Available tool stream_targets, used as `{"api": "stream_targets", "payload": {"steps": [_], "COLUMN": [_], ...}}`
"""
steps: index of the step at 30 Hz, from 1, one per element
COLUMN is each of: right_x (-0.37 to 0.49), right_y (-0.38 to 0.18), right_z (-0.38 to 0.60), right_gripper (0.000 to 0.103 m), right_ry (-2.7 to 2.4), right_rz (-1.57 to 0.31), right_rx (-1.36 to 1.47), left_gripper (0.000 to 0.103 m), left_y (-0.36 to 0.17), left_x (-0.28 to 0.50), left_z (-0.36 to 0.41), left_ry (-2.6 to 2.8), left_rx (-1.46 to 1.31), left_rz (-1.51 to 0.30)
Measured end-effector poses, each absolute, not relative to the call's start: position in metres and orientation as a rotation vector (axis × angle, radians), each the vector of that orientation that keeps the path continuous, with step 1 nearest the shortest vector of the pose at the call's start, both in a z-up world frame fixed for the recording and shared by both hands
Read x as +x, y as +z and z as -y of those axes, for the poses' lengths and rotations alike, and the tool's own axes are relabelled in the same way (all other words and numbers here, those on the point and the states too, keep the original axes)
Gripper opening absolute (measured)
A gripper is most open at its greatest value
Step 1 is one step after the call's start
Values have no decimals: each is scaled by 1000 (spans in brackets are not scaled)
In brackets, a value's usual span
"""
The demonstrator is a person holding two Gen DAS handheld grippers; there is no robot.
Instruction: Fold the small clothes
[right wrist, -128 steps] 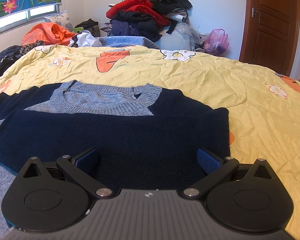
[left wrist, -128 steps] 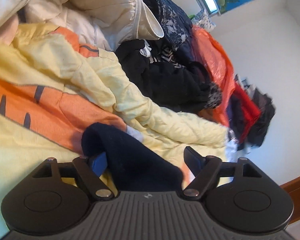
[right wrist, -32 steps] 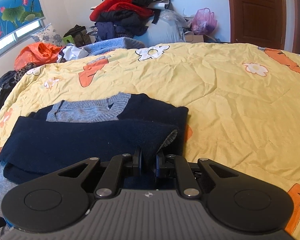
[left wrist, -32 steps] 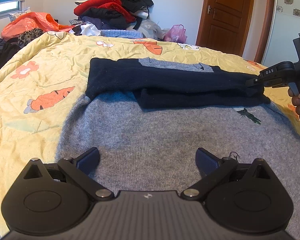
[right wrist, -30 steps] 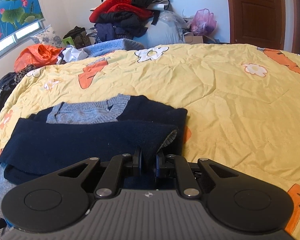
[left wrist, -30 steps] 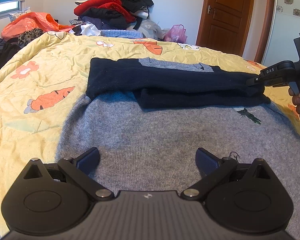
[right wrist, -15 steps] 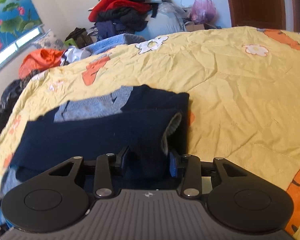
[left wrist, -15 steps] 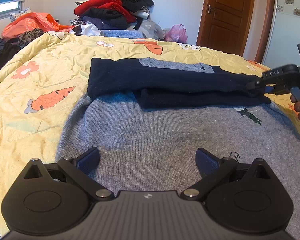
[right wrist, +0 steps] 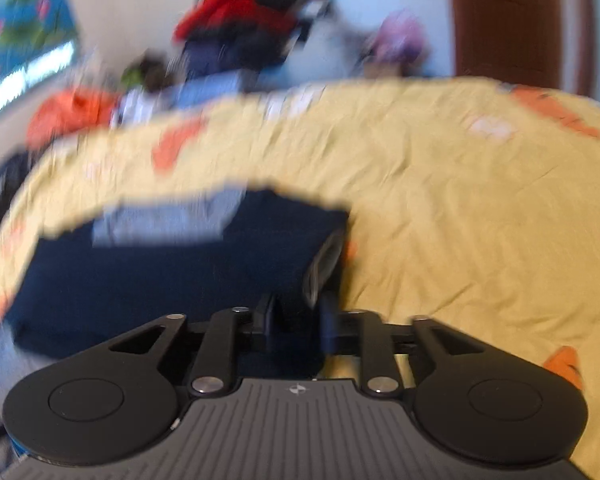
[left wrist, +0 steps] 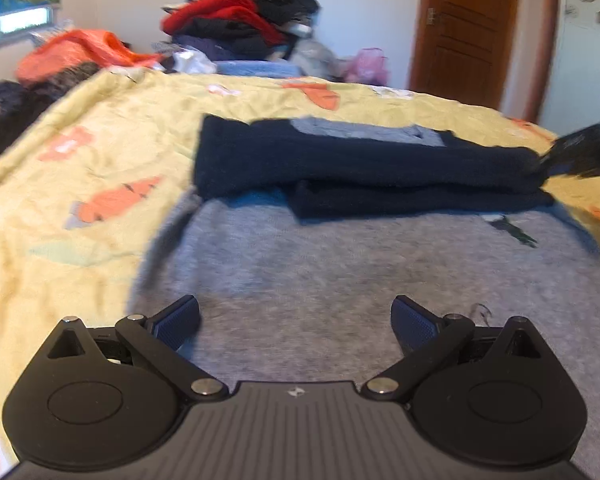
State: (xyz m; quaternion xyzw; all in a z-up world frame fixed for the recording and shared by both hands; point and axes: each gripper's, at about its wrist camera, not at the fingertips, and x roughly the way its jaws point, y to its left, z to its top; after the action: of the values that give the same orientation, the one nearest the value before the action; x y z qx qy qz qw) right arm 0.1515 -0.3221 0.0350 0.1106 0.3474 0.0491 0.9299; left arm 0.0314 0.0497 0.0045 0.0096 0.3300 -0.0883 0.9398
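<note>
The dark blue and grey knitted sweater [left wrist: 364,168] lies folded on the yellow bed cover [left wrist: 100,152], the left gripper [left wrist: 296,322] hangs wide open over its grey part, and the right gripper [right wrist: 298,326] is closing with the blue sleeve end between its jaws.

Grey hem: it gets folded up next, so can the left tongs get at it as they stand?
Probably yes. The left tongs stand open right over the sweater, with nothing lying on that grey part; the folded navy sleeves lie further off.
</note>
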Motion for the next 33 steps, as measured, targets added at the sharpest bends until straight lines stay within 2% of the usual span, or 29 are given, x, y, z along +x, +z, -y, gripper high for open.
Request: {"api": "stream_targets", "payload": {"steps": [5, 7, 9, 12, 13, 16, 24, 26, 27, 31, 33], "right_x": [142, 153, 166, 180, 175, 163, 156, 143, 135, 118, 117], "right_y": [52, 46, 33, 10, 5, -7, -2, 5, 6, -1, -8], "right_z": [290, 272, 260, 253, 253, 252, 262, 255, 252, 240, 234], "right_gripper": [32, 45, 49, 49, 49, 51, 51, 59, 67, 86, 92], "right_ry": [144, 169, 167, 121, 126, 154, 138, 91, 90, 115, 116], "right_rz": [-610, -637, -668, -731, -697, -626, -609, -614, -617, -669, -666], "right_rx": [194, 159, 145, 135, 129, 88, 161, 140, 127, 92, 44], "left_gripper": [103, 103, 103, 103, 103, 103, 103, 103, 103, 103, 103], "left_y": [44, 48, 40, 12, 3, -4, -5, -4, -3, -3, -3], "left_x": [60, 94, 130, 171, 177, 178, 175, 175, 176, 176, 175], "left_z": [-28, -17, -6, 0, -4, -22, -21, -20, -18, -18, -18], "left_ry": [-255, -269, -244, -158, -155, -182, -194, -195, -194, -193, -187], "left_rx": [46, 53, 89, 148, 135, 17, 17, 15, 16, 16, 21], "left_rz": [-505, -520, -560, -673, -695, -685, -680, -680, -680, -680, -679]}}
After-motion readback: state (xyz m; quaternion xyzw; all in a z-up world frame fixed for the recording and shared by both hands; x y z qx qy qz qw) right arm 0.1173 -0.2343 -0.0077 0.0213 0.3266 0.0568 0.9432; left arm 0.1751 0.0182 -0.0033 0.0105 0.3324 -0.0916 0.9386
